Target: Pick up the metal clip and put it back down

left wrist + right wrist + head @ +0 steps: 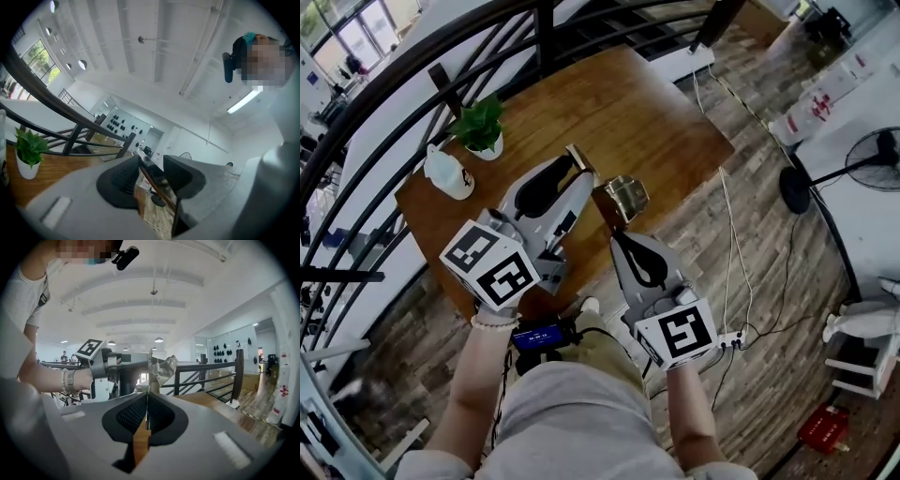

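Note:
The metal clip [626, 195] is a small folded silvery piece, held up over the near edge of the wooden table [628, 112]. My right gripper [619, 234] is shut on its lower thin edge. In the right gripper view the clip [161, 367] rises just past the closed right gripper [147, 397]. My left gripper [579, 167] is to the clip's left, above the table. A thin flat strip [159, 185] runs slantwise between the left gripper's [152, 168] pads and sticks out past the tips as a tan strip [578, 153]. The pads seem closed on it.
A potted plant [481, 127] and a white jug [450, 173] stand at the table's far left. A dark curved railing [394, 84] runs behind the table. On the wooden floor to the right are cables [731, 244] and a standing fan [881, 155].

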